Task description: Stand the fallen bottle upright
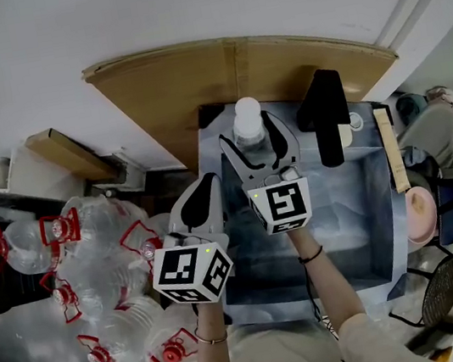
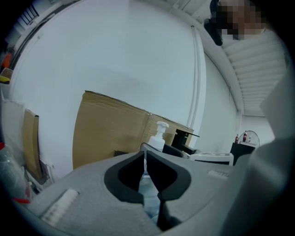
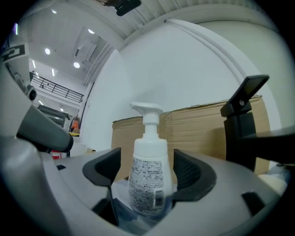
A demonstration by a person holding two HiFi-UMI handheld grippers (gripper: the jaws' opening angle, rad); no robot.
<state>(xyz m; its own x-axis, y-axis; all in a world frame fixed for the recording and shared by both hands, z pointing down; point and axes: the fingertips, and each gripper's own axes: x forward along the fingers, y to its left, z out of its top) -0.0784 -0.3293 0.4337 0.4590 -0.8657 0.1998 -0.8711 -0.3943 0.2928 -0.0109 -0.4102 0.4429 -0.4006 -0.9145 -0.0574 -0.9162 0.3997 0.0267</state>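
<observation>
One bottle (image 3: 148,177) upright, axis vertical.

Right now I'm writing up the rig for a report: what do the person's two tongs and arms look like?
The left tongs and right tongs have pale grey bodies and black jaw pads. Each carries a white cube with black square markers. Forearms are bare; a dark band circles the right wrist, a thin bracelet the left.
</observation>
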